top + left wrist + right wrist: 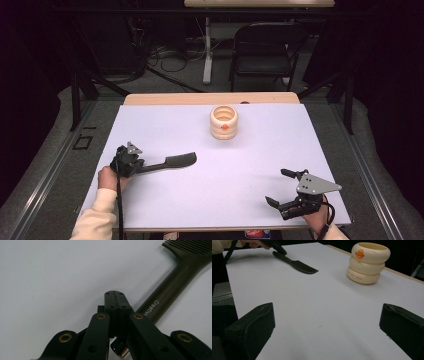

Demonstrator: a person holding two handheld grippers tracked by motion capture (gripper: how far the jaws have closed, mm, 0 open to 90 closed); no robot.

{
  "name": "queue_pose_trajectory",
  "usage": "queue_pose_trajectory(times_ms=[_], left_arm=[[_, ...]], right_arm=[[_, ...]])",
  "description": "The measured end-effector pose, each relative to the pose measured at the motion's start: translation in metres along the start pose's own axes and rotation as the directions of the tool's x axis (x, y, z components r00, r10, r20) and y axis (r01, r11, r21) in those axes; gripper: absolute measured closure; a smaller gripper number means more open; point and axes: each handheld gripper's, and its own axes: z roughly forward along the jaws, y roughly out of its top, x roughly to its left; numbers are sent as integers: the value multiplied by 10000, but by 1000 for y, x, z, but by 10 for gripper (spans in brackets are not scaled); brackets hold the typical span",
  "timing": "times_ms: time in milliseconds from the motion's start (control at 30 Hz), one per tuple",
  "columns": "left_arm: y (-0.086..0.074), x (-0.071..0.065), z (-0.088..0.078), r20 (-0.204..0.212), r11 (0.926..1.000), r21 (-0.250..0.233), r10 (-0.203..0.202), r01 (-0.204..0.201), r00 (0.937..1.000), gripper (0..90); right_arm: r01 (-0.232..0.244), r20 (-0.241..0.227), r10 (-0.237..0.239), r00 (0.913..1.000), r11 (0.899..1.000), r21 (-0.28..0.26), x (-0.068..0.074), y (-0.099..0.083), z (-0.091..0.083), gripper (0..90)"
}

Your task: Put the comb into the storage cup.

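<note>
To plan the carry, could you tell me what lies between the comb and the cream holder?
Nothing: bare white table separates comb and holder, per the high view.

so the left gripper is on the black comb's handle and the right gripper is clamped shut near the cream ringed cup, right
Not quite: the right gripper is open, its jaws standing wide apart over the bare white table, as the right gripper view shows. It is also well short of the cream ringed cup. The left gripper is indeed at the handle of the black plastic comb.

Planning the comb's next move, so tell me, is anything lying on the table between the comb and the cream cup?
Nothing visible: bare white table lies between the comb and the cream cup.
</note>
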Motion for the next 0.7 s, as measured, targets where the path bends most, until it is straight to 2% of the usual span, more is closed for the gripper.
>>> queue_pose_trajectory(times_ms=[267, 700], left_arm=[[-2, -7, -5, 68, 9998, 156, 141, -142, 9999, 900], [-5, -13, -9, 197, 9995, 264, 138, -143, 9997, 900]], right_arm=[[13, -7, -13, 10000, 10000, -7, 0, 0, 0, 0], [-37, -57, 37, 10000, 10000, 51, 0, 0, 1, 0]])
